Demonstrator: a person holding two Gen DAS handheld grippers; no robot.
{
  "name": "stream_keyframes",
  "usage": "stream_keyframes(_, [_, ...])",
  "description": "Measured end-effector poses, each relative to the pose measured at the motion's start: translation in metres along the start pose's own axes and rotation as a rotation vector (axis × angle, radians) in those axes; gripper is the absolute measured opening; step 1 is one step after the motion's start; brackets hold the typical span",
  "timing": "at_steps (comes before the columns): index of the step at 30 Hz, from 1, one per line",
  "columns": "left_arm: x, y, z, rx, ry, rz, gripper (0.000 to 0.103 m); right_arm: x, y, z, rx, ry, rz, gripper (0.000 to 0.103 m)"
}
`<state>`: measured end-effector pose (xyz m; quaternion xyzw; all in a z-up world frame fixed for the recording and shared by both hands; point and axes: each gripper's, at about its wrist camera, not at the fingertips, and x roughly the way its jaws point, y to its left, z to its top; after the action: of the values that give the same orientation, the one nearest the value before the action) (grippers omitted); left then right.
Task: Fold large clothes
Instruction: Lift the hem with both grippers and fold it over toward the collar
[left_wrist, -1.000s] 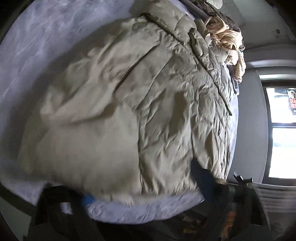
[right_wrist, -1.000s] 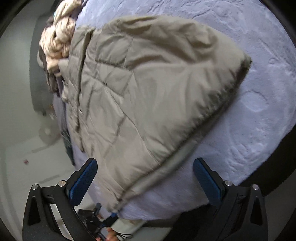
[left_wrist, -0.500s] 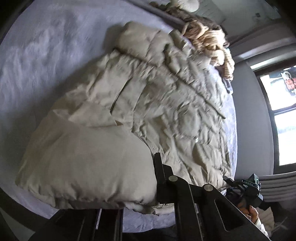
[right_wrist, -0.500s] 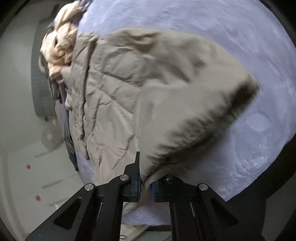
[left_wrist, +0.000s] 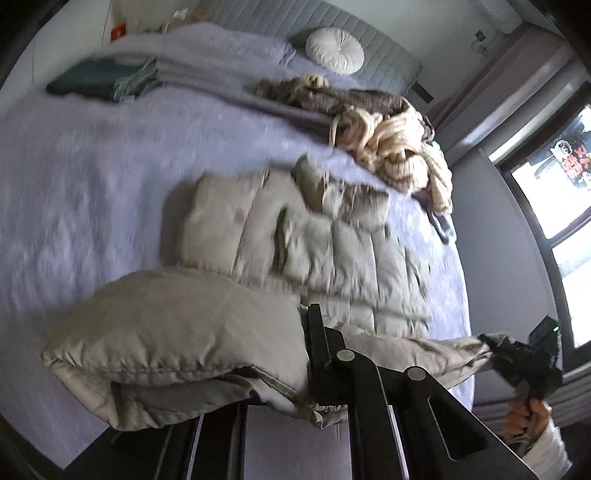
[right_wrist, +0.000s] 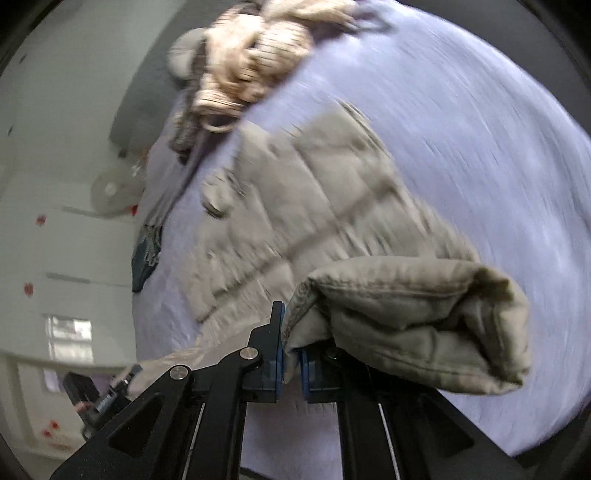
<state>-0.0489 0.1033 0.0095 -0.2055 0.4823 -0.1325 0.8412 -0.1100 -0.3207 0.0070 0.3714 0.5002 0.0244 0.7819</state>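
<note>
A beige quilted puffer jacket (left_wrist: 314, 240) lies on the lavender bed cover (left_wrist: 92, 177). My left gripper (left_wrist: 299, 369) is shut on the jacket's near hem corner, which bulges over the fingers and is lifted off the bed. In the right wrist view the same jacket (right_wrist: 303, 199) stretches away, and my right gripper (right_wrist: 290, 358) is shut on the other hem corner (right_wrist: 406, 317), bunched and raised. The right gripper also shows in the left wrist view (left_wrist: 524, 365), holding the hem taut at the right.
A heap of cream and brown knitwear (left_wrist: 391, 140) lies beyond the jacket's collar. A folded dark green garment (left_wrist: 99, 79) and a round white cushion (left_wrist: 334, 51) sit near the grey headboard. A window (left_wrist: 561, 192) is at the right.
Both grippers were open over the hem a second ago, then shut on its corners. Since then they have lifted the hem up and back, and the views now take in the far bed.
</note>
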Motion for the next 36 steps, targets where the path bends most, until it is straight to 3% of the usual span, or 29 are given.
stream_keyframes(7, [0.038,-0.006,0.072,-0.003,-0.024,0.041,0.013,0.03,0.048,0.086,-0.12,-0.022,-0.038,0.008])
stream_keyframes(12, [0.084,0.005,0.117,0.041,0.045,0.057,0.013,0.065,0.064,0.127,-0.113,-0.023,-0.083,0.008])
stream_keyframes(18, [0.17,0.026,0.155,0.059,0.152,0.088,0.013,0.116,0.058,0.156,-0.077,-0.029,-0.154,0.008])
stream_keyframes(27, [0.274,0.051,0.152,0.049,0.225,0.181,0.013,0.198,0.012,0.181,0.023,0.03,-0.203,0.008])
stream_keyframes(34, [0.287,0.057,0.156,0.005,0.205,0.175,0.013,0.231,-0.007,0.19,0.047,0.046,-0.169,0.008])
stream_keyframes(36, [0.273,0.052,0.156,0.029,0.174,0.164,0.021,0.23,-0.005,0.19,0.045,0.052,-0.163,0.008])
